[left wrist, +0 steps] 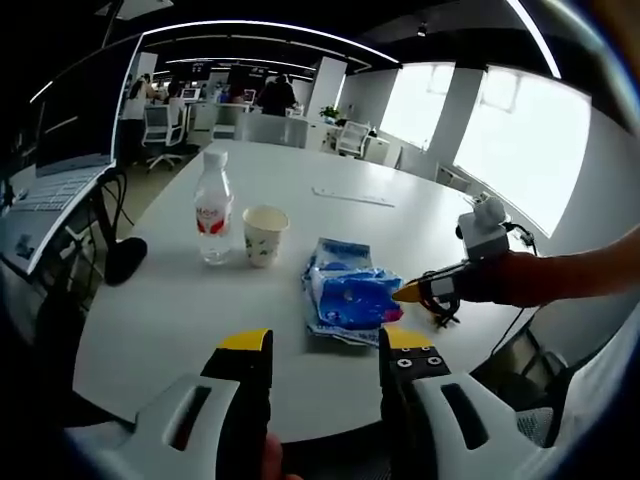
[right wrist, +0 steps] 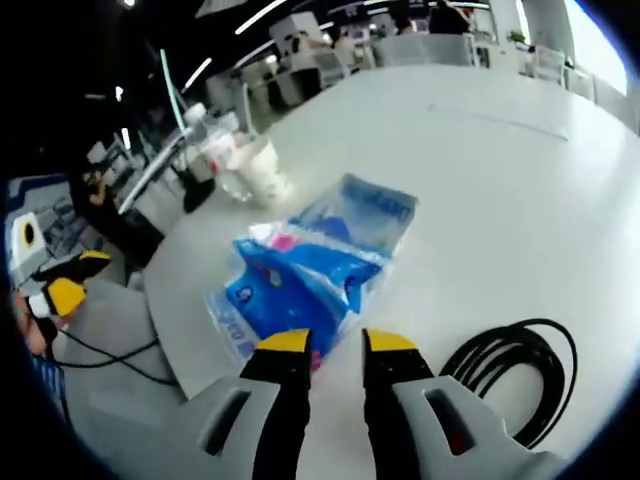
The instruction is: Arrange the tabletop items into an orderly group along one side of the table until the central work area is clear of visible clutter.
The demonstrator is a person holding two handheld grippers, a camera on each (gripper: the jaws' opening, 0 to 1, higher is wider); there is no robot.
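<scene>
My right gripper [right wrist: 327,342] has its fingers a narrow gap apart, holding nothing, right at the near edge of the blue plastic packet [right wrist: 310,265] on the white desk [right wrist: 520,180]; my left gripper [left wrist: 325,345] hangs wider and empty above the desk edge. The packet looks thin and slippery to me, so I think the fingers can catch only a loose fold and it slides out, or it drags into the paper cup [left wrist: 264,234] and water bottle [left wrist: 213,208] near behind. The black cable [right wrist: 515,375] just beside my right fingers may also snag
</scene>
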